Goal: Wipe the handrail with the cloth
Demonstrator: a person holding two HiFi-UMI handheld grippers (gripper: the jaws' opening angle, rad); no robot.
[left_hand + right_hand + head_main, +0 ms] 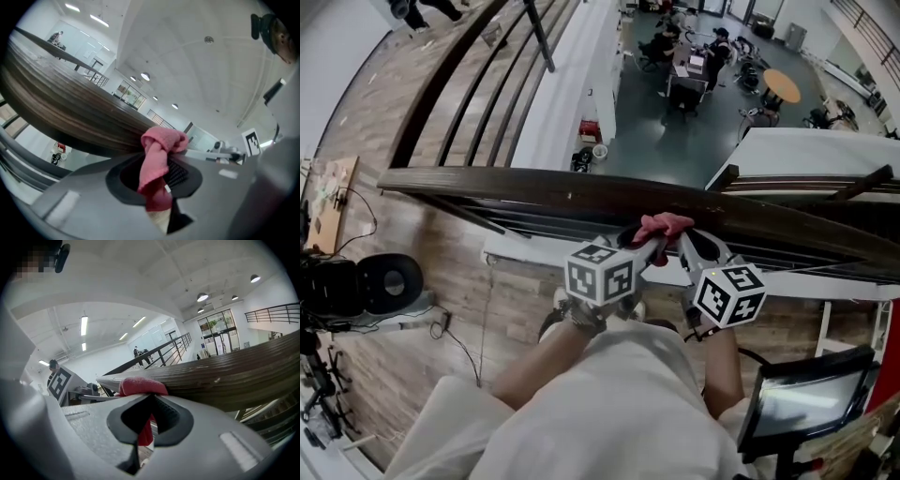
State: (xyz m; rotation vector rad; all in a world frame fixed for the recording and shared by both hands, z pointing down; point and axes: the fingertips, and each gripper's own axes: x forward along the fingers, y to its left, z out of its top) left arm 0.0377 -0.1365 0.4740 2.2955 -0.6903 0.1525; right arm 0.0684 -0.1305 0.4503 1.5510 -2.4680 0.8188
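A dark wooden handrail runs across the head view from left to right. A bunched pink cloth rests against its near edge. My left gripper and right gripper meet at the cloth, both shut on it. In the left gripper view the cloth hangs pinched between the jaws, with the handrail just behind. In the right gripper view a strip of the cloth sits in the jaws, its top against the handrail.
Beyond the rail is a drop to a lower floor with desks and people. Metal railing bars run off at the upper left. A black device with cables lies on the wood floor at the left. A monitor stands at the lower right.
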